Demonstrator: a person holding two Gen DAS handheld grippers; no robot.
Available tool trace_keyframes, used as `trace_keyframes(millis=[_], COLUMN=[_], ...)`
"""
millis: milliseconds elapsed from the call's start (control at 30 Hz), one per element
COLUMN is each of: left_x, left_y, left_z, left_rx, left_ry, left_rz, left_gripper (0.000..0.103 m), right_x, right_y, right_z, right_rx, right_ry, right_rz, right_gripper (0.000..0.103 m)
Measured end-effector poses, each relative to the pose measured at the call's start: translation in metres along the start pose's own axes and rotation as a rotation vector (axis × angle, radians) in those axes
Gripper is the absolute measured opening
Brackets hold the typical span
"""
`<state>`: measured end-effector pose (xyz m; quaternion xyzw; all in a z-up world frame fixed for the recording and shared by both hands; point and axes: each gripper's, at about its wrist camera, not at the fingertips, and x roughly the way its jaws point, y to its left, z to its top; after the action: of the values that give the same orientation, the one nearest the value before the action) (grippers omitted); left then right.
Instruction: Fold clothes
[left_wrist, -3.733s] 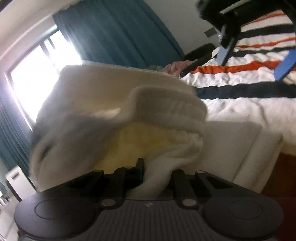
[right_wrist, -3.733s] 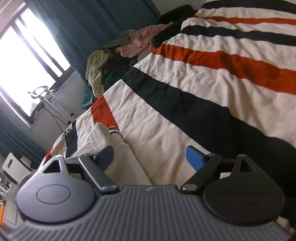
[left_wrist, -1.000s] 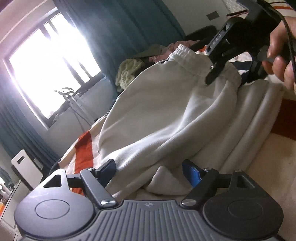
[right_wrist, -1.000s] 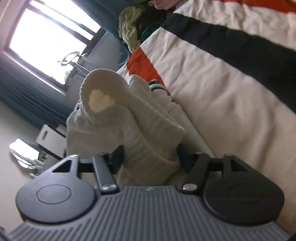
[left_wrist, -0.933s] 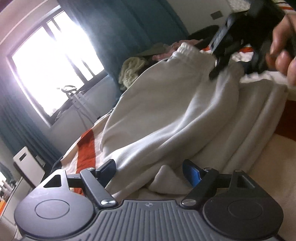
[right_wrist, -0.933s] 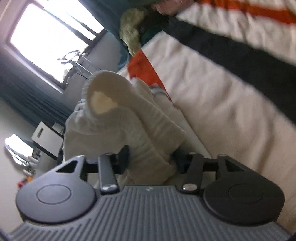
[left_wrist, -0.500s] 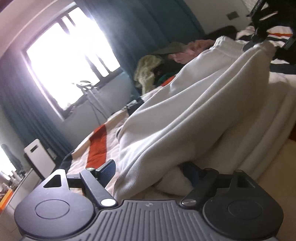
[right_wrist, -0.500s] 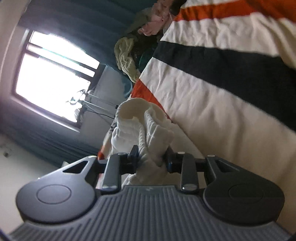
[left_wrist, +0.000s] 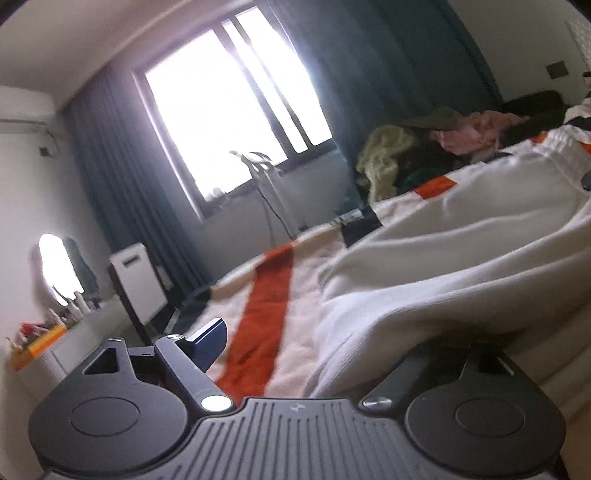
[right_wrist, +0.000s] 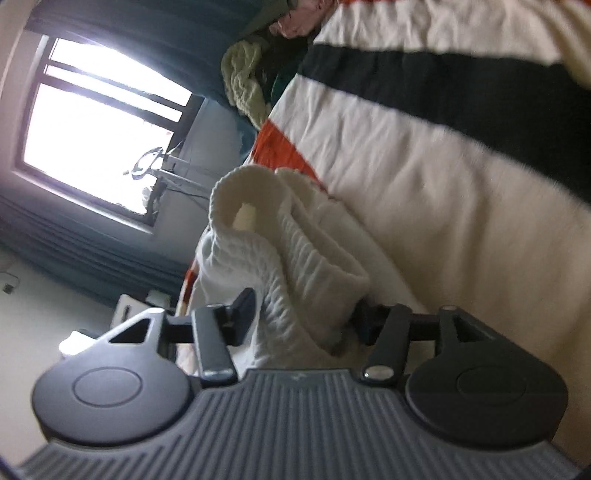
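White sweatpants (left_wrist: 461, 251) lie in a long fold on the striped blanket (left_wrist: 269, 314), filling the right of the left wrist view. My left gripper (left_wrist: 314, 343) is open. Its left finger is bare over the orange stripe, and its right finger is hidden under the garment's edge. In the right wrist view the ribbed waistband (right_wrist: 295, 236) sits bunched between the fingers of my right gripper (right_wrist: 304, 317). Those jaws stand partly apart, and the cloth rests against both pads just above the blanket (right_wrist: 443, 166).
A pile of other clothes (left_wrist: 388, 155) lies at the far end of the bed, also visible as a clothes pile (right_wrist: 243, 77) from the right. A white appliance (left_wrist: 138, 280) and a thin stand (left_wrist: 266, 184) are below the window. The bed edge runs on the left.
My left gripper has drawn leftwards, so the cloth now covers only its right finger. My right gripper, shut tight on the waistband half a second ago, has spread its fingers wider.
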<state>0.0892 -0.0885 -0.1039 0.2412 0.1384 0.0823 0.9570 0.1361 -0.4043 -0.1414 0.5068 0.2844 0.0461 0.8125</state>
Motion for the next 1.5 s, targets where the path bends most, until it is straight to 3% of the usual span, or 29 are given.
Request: trace_keyframes(millis=[100, 133, 233, 433, 500, 567, 633, 700, 900, 1167, 1400, 1500], left_x=[-0.002, -0.002, -0.001, -0.001, 0.008, 0.013, 0.013, 0.015, 0.023, 0.022, 0.021, 0.021], left_y=[0.013, 0.018, 0.028, 0.014, 0.019, 0.027, 0.030, 0.032, 0.043, 0.043, 0.045, 0.045], left_z=[0.002, 0.001, -0.002, -0.008, -0.011, -0.012, -0.013, -0.014, -0.014, -0.013, -0.013, -0.012], left_rx=[-0.063, -0.095, -0.150, -0.070, -0.126, -0.187, -0.203, -0.218, -0.282, -0.295, -0.314, -0.322], left_ry=[0.035, 0.063, 0.125, 0.148, 0.202, 0.241, 0.249, 0.256, 0.291, 0.300, 0.312, 0.317], left_rz=[0.014, 0.006, -0.028, -0.042, -0.052, -0.066, -0.065, -0.064, -0.063, -0.055, -0.051, -0.050], left_gripper=[0.087, 0.087, 0.087, 0.084, 0.085, 0.087, 0.087, 0.087, 0.090, 0.091, 0.091, 0.092], right_x=[-0.003, -0.003, -0.008, -0.009, -0.005, -0.004, -0.005, -0.004, 0.001, 0.006, -0.006, 0.001], right_y=[0.015, 0.019, 0.031, 0.027, 0.017, 0.008, 0.003, 0.000, -0.007, -0.013, 0.006, 0.003], right_z=[-0.005, -0.007, -0.009, -0.002, -0.002, 0.001, 0.003, 0.004, 0.001, -0.002, -0.003, -0.005], right_rx=[-0.111, -0.148, -0.234, -0.302, -0.287, -0.253, -0.221, -0.197, -0.149, -0.089, -0.166, -0.188], right_ry=[0.003, 0.005, -0.023, -0.129, -0.120, -0.113, -0.107, -0.096, -0.036, 0.053, 0.007, 0.042], right_rz=[-0.022, -0.030, -0.055, -0.142, -0.169, -0.174, -0.193, -0.201, -0.190, -0.152, -0.051, -0.097], right_gripper=[0.068, 0.051, 0.037, 0.035, 0.040, 0.052, 0.075, 0.080, 0.083, 0.085, 0.086, 0.090])
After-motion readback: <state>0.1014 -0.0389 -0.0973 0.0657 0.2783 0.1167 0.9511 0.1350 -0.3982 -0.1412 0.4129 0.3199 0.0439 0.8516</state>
